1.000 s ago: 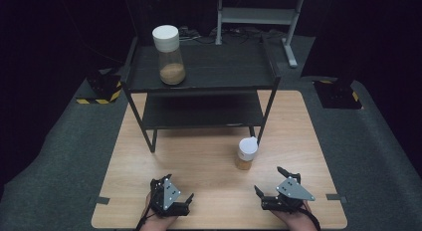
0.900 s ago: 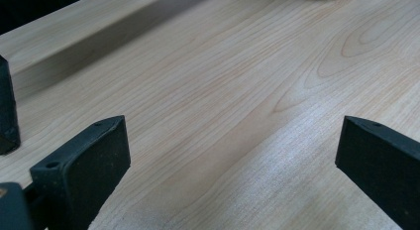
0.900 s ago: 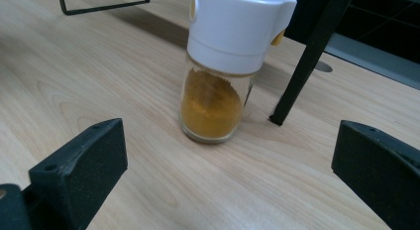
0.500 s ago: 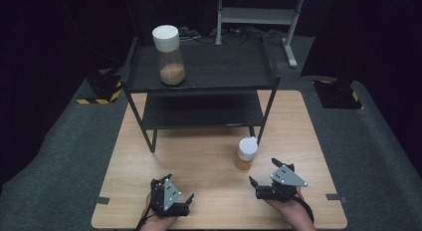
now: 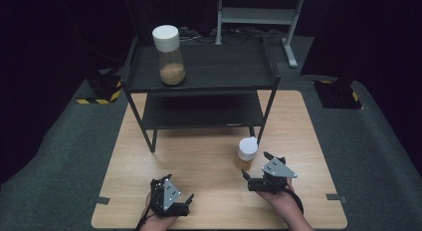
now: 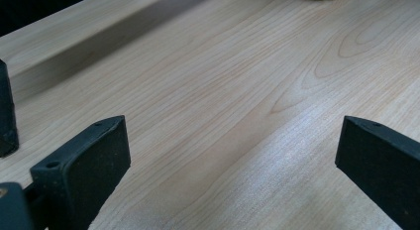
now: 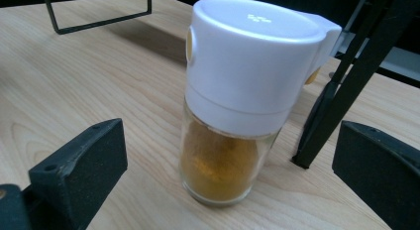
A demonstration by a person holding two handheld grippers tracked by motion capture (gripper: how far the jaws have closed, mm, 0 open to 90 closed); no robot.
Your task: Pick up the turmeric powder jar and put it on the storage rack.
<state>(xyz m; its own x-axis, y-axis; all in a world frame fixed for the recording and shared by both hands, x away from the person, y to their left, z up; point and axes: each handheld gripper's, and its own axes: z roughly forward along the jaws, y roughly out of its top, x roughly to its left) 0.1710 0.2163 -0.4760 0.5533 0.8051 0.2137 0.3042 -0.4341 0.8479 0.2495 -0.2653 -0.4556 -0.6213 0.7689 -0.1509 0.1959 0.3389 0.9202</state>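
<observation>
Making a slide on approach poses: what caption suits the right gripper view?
Open right gripper lined up on a white-capped spice jar standing upright on the wooden table.

White-capped jar (image 7: 233,111) of seemingly ochre powder; pale wood-grain table (image 5: 199,156).

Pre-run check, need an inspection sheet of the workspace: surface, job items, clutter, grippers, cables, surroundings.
Surface: wooden table, bare wood, tape marks at the near corners.
Job's things: small spice jar, white cap, upright on the table by the rack's front right leg; large jar upright on the top shelf of the black rack.
Clutter: nothing seen.
Grippers: right gripper open, jaws either side of the small spice jar, not touching; left gripper open over bare wood.
Cables: loose cables behind the rack.
Surroundings: grey floor mat, dark background.
</observation>
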